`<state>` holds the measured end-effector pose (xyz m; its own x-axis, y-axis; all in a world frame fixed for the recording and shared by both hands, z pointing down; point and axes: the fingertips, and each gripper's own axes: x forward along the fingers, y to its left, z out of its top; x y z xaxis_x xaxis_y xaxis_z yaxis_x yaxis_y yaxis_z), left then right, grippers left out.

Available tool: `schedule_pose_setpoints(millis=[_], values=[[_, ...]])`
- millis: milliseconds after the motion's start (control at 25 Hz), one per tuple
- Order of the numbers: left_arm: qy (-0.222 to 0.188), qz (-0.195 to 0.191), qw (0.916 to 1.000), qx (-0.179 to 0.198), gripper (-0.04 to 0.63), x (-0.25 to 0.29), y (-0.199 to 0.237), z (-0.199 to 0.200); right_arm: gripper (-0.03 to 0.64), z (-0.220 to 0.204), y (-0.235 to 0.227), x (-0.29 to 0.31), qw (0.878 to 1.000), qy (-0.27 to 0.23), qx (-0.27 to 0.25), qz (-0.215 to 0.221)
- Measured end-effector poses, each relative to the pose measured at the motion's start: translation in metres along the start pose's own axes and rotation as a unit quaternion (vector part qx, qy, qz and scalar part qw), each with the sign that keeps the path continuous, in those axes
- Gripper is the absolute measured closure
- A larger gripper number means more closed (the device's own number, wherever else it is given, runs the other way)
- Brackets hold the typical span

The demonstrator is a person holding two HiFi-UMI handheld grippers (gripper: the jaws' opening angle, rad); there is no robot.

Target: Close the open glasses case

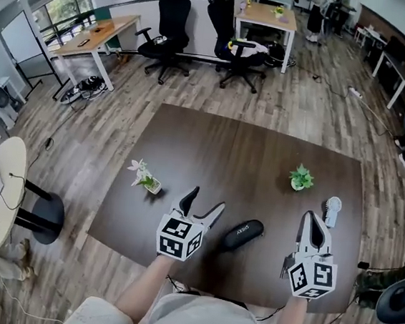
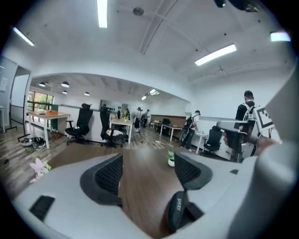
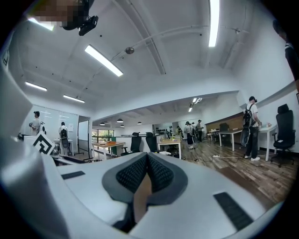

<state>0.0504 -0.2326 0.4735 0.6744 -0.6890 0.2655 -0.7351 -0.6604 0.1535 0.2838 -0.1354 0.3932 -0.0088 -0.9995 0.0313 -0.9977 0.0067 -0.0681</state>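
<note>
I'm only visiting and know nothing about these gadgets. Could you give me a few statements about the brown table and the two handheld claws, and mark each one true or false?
1. The left gripper has its jaws apart with nothing in them. True.
2. The right gripper is clamped on the glasses case. False: its jaws are shut on nothing, and the case lies on the table between the two grippers.
3. Two small plants stand on the table. True: a white-flowered plant and a green plant.
4. The glasses case lies wide open. False: it looks closed.
</note>
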Motion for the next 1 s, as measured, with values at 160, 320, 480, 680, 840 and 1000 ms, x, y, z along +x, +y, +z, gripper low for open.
schedule_pose_setpoints(millis=[160,320,480,680,840,1000], values=[[-0.108,0.039,0.9915,0.062,0.245,-0.037,0.013,0.047,0.617,0.019,0.008,0.009,1.000,-0.024,-0.019,0.002],[-0.168,0.086,0.9752,0.116,0.261,-0.065,0.021,0.069,0.617,0.029,0.012,0.016,0.999,-0.038,-0.031,0.003],[-0.153,0.084,0.9802,0.093,0.258,-0.063,0.026,0.064,0.617,0.029,0.016,0.021,0.999,-0.038,-0.030,0.005],[-0.157,0.084,0.9783,0.106,0.256,-0.063,0.023,0.067,0.617,0.027,0.014,0.020,0.999,-0.037,-0.030,0.006],[-0.161,0.081,0.9778,0.108,0.256,-0.063,0.022,0.072,0.615,0.026,0.012,0.019,0.999,-0.038,-0.027,0.002],[-0.161,0.079,0.9771,0.114,0.267,-0.063,0.019,0.076,0.615,0.026,0.011,0.018,0.999,-0.038,-0.029,0.003]])
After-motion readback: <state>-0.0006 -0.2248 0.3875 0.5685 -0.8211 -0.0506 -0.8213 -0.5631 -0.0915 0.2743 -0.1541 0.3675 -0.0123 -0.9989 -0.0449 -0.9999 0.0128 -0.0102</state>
